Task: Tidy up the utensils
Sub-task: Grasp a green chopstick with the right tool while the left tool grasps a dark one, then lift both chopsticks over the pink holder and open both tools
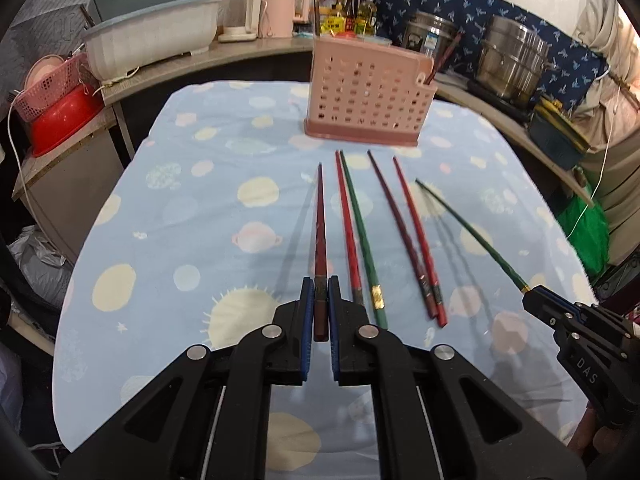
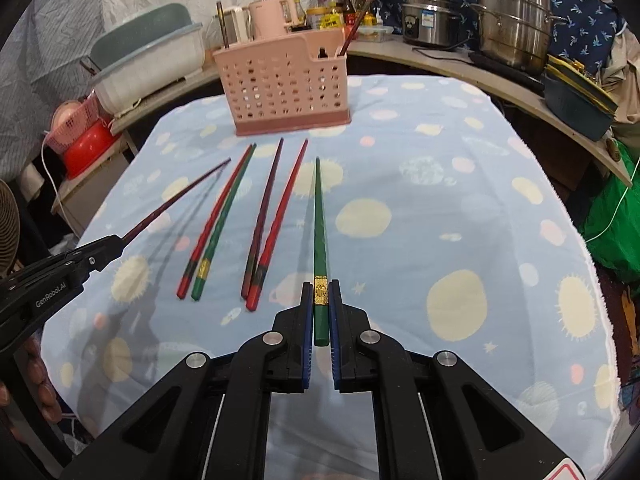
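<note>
Left wrist view: left gripper (image 1: 320,304) clamps a maroon chopstick (image 1: 320,232) above the worktop (image 1: 180,220); lift its tip clear before the pink basket (image 1: 366,92).

Right wrist view: right gripper (image 2: 321,304) grips a green chopstick (image 2: 319,224); four chopsticks (image 2: 240,220) lie beside it.

Four chopsticks (image 1: 384,236) before pink holder (image 1: 366,92)

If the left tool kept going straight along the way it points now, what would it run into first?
Probably the pink utensil holder. The left tool is shut on a dark red chopstick whose tip aims at the holder's left part, with only bare tablecloth between. The chopstick tip would arrive first; depth is uncertain.
</note>
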Tool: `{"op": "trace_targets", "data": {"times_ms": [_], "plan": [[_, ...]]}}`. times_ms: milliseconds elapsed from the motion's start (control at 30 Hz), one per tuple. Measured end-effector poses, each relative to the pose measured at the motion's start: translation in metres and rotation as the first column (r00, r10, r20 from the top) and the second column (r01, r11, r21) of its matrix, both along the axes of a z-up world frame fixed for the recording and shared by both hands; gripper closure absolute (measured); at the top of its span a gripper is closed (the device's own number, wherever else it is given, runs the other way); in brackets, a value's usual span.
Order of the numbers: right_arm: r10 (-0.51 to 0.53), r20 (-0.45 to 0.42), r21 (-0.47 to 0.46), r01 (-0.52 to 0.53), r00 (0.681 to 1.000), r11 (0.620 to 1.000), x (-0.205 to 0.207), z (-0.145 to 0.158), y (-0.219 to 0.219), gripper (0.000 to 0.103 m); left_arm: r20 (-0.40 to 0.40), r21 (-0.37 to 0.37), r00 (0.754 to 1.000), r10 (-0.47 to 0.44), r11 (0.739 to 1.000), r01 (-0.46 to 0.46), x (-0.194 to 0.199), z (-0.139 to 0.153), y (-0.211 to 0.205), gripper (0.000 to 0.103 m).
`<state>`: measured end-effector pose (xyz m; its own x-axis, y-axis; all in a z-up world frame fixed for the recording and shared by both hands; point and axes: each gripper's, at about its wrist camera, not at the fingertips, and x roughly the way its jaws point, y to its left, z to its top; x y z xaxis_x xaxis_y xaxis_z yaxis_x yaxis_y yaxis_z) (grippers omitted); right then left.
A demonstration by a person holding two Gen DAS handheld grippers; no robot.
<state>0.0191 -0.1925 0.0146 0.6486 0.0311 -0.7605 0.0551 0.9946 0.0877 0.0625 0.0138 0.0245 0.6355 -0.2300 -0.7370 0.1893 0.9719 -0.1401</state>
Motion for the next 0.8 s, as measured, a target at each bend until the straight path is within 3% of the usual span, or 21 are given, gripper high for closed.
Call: {"op": "trace_targets", "data": {"times_ms": [433, 800], "plan": [[-0.012, 0.158, 0.007, 0.011, 0.987, 1.0, 0.007, 0.079, -0.012, 0.096, 0.128, -0.068, 0.992, 0.011, 0.998, -0.002, 0.01, 0.077, 0.009, 0.096], [-0.004, 0.251, 0.049, -0.008, 0.968, 0.999, 0.025, 0.132, -0.02, 0.096, 0.224, -0.071, 0.974, 0.012, 0.997, 0.004, 0.033, 0.124, 0.002, 0.096]]}}
